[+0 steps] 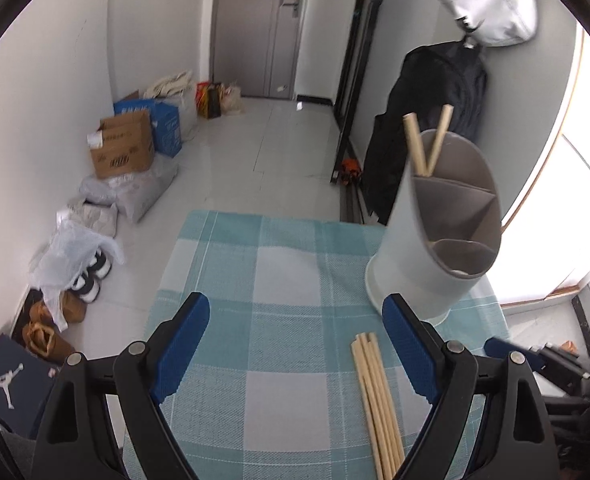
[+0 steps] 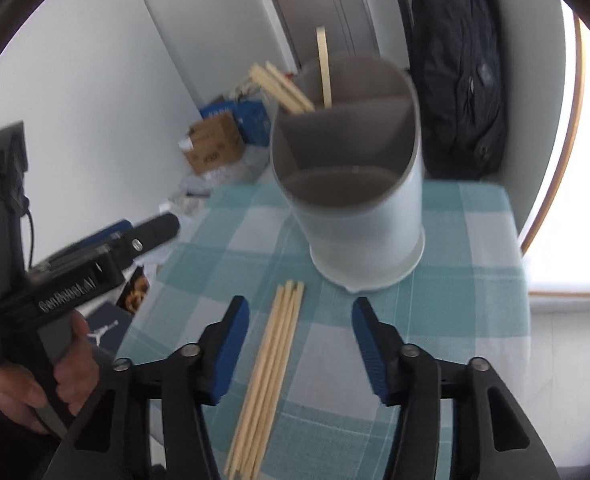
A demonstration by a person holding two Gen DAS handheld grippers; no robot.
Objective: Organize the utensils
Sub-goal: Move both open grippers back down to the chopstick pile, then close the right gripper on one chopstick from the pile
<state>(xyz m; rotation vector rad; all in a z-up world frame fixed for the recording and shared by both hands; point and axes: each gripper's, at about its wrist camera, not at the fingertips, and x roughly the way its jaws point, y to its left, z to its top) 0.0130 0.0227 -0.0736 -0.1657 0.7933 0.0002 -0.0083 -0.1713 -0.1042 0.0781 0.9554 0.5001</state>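
Observation:
A pale grey utensil holder (image 1: 435,240) with three compartments stands upright on the checked tablecloth (image 1: 279,280); it also shows in the right wrist view (image 2: 359,200). Several wooden chopsticks (image 1: 427,144) stand in its far compartment, also seen in the right wrist view (image 2: 287,88). A bundle of loose chopsticks (image 1: 377,400) lies flat on the cloth in front of the holder, also in the right wrist view (image 2: 267,376). My left gripper (image 1: 295,340) is open and empty, left of the bundle. My right gripper (image 2: 301,340) is open and empty above the bundle.
The left hand-held gripper (image 2: 95,264) shows at the left of the right wrist view. The table's far edge (image 1: 263,216) drops to a tiled floor with cardboard boxes (image 1: 123,148), bags and shoes. A black backpack (image 2: 459,72) hangs behind the holder.

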